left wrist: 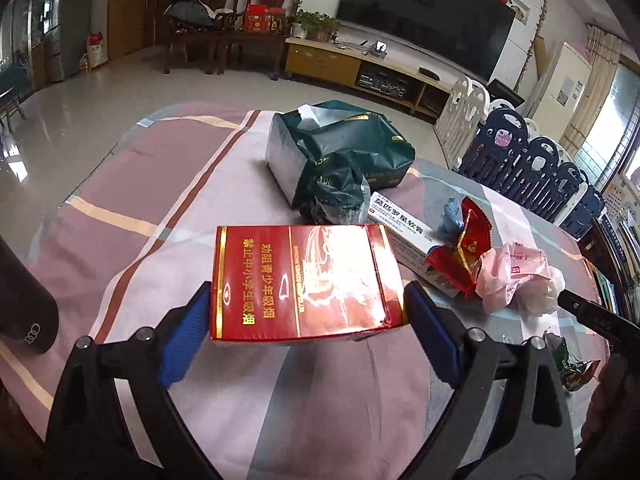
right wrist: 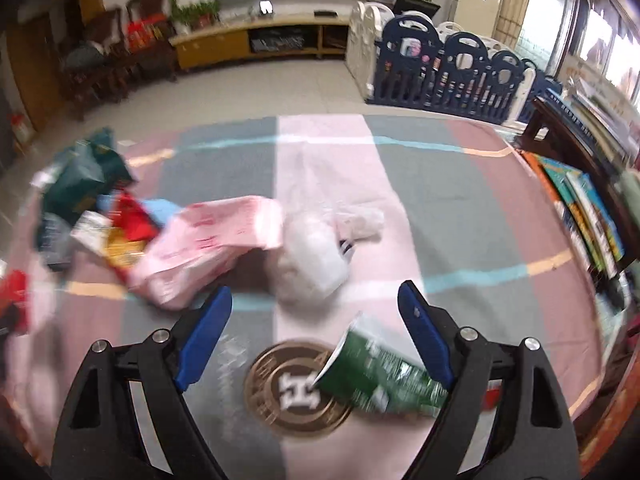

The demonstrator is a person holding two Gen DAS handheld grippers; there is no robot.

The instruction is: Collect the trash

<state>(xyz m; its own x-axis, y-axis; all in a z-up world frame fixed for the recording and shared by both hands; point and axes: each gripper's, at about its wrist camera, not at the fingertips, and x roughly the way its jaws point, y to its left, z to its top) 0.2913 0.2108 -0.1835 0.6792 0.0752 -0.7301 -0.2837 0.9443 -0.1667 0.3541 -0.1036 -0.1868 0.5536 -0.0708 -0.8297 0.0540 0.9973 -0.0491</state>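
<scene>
- Blue-padded fingers of the left gripper (left wrist: 309, 286) are standing wide and appear to be pressing on the two long sides of a red box (left wrist: 304, 276) with gold print, which is sitting at the centre of the left wrist view.
- The red box is showing a closed top face; what is inside cannot be told.
- At 12 o'clock from it, a dark green bag (left wrist: 340, 148) is lying crumpled on the table (left wrist: 132, 208), its top torn open and showing a pale lining; its contents are not showing.
- A wad of dark crumpled film (left wrist: 340, 196) is resting between the bag and the red box.
- At 2 o'clock, a long white carton (left wrist: 404, 240) is lying flat, with a red wrapper (left wrist: 460, 256) lying over its near end and a blue scrap (left wrist: 452, 216) just behind.
- At 3 o'clock, a pink plastic bag (left wrist: 512, 272) is lying bunched up near the red wrapper.
- At 9 o'clock, a dark cylinder (left wrist: 24, 300) with a ring mark is filling the frame edge.
- In the blurred right wrist view, the right gripper (right wrist: 315, 289) is hanging above the table with its jaws wide and holding nothing.
- A green wrapper (right wrist: 376, 376) is lying at 5 o'clock, just beside the right-hand finger, overlapping a round brown-and-gold emblem (right wrist: 280, 396).
- A white filmy bag (right wrist: 312, 264) is lying at 12 o'clock from that gripper, touching the pink bag at 10 o'clock.
</scene>
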